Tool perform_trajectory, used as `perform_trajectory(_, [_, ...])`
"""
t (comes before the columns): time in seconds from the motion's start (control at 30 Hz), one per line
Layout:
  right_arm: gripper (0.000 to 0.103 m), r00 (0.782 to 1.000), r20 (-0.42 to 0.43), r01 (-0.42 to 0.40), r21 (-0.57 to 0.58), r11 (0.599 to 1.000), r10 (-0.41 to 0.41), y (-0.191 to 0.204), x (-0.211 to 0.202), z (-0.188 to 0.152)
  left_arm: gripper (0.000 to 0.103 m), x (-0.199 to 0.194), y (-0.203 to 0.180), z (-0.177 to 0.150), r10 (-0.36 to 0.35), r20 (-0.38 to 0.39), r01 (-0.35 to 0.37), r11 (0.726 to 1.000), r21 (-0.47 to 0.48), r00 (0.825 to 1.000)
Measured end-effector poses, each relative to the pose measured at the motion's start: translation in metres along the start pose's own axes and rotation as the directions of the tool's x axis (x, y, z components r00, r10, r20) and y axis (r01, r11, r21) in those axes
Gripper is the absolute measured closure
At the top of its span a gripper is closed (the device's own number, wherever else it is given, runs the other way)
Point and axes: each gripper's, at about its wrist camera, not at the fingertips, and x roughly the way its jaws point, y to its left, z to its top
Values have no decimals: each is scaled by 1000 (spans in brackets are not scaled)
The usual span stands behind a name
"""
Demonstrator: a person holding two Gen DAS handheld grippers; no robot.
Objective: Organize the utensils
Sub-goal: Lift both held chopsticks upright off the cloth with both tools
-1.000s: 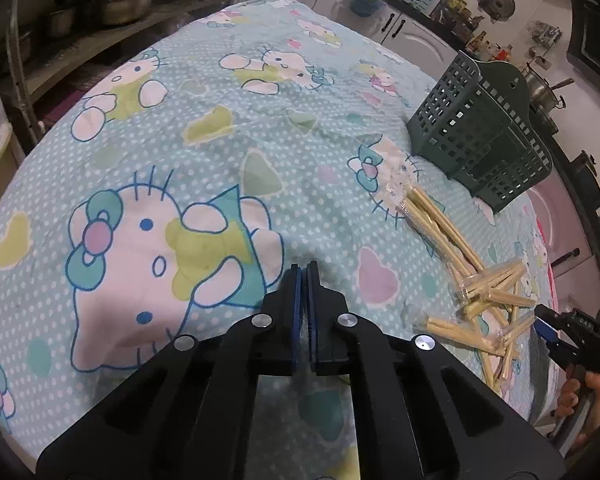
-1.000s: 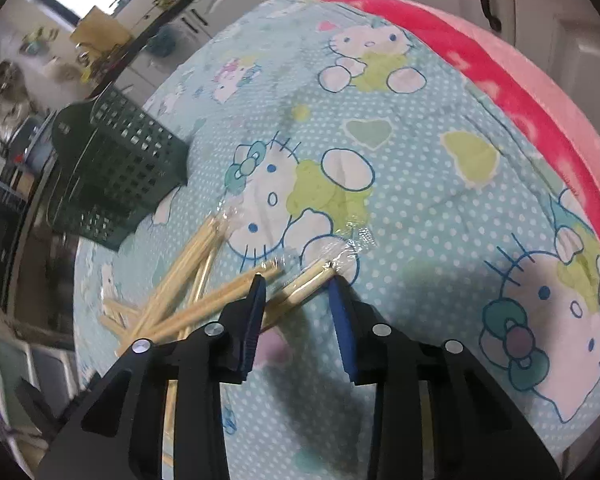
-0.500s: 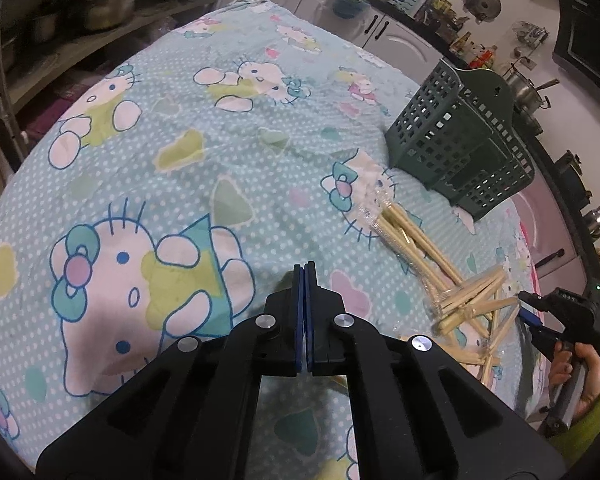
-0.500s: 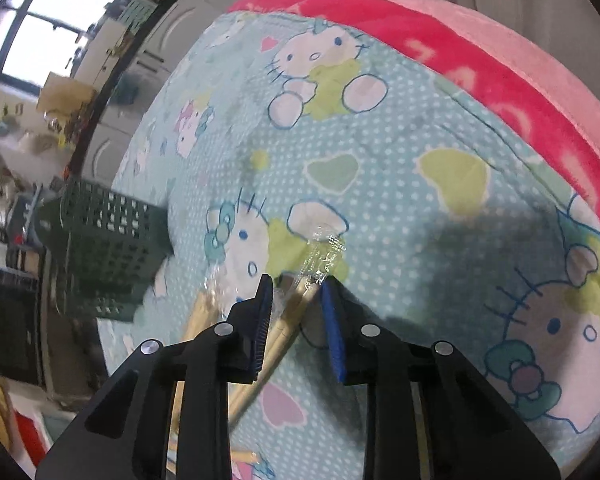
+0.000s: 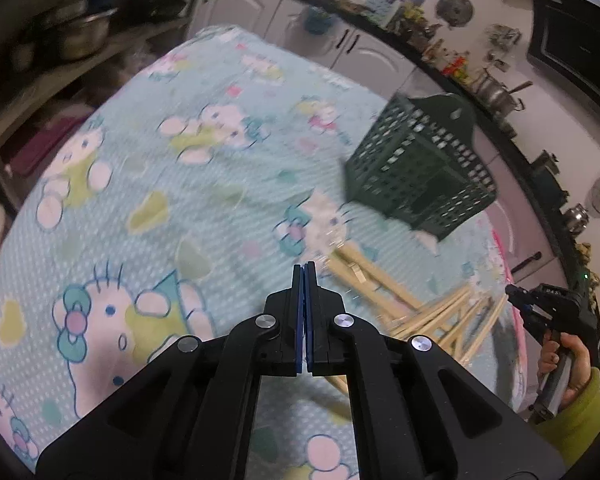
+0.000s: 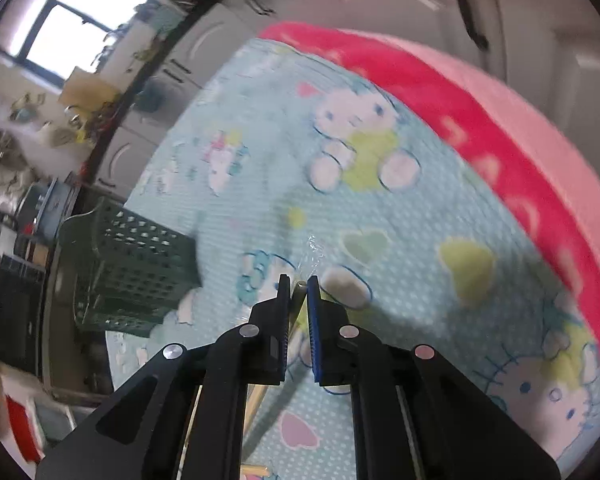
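Several pairs of wrapped wooden chopsticks (image 5: 412,304) lie scattered on the blue cartoon-cat tablecloth (image 5: 180,184), in front of a dark green slotted basket (image 5: 424,168). My left gripper (image 5: 304,270) is shut and empty, above the cloth left of the chopsticks. My right gripper (image 6: 299,282) is shut on one wrapped chopstick pair (image 6: 300,300), its clear wrapper tip (image 6: 314,250) sticking out past the fingers. The basket also shows in the right wrist view (image 6: 136,268), left of the gripper. The right gripper shows in the left wrist view (image 5: 540,304) at the table's right edge.
A pink and red cloth (image 6: 480,120) borders the table on the right. White cabinets (image 5: 340,44) and kitchen counters with pots (image 5: 496,92) ring the table. Shelves with metal bowls (image 5: 76,36) stand at the left.
My right gripper closed on a wrapped chopstick pair and lifted it off the cloth. My left gripper stayed shut and drifted back and up, widening its view.
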Motion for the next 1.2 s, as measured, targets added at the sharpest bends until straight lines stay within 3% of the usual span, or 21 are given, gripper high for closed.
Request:
perform_trajectory(0.27, [96,994,34,-94,-233,968,105,56,-31,-2,103,-21,-42,23,-73,45,68,993,95,996])
perform_trajectory(0.7, [97,975,70,-135,-569,811,211,153,-72,-34,103,-43,-111,58,-199,75,178,958,223,977])
perform_trajectory(0.93, [97,959,78,-168,-619,767,273,182,-88,-33,103,-53,-136,80,-244,86,215,941,261,966])
perform_trajectory(1.2, [97,942,110,-178,-637,750,317,202,-104,-22,103,-63,-153,102,-268,113,226,929,294,957])
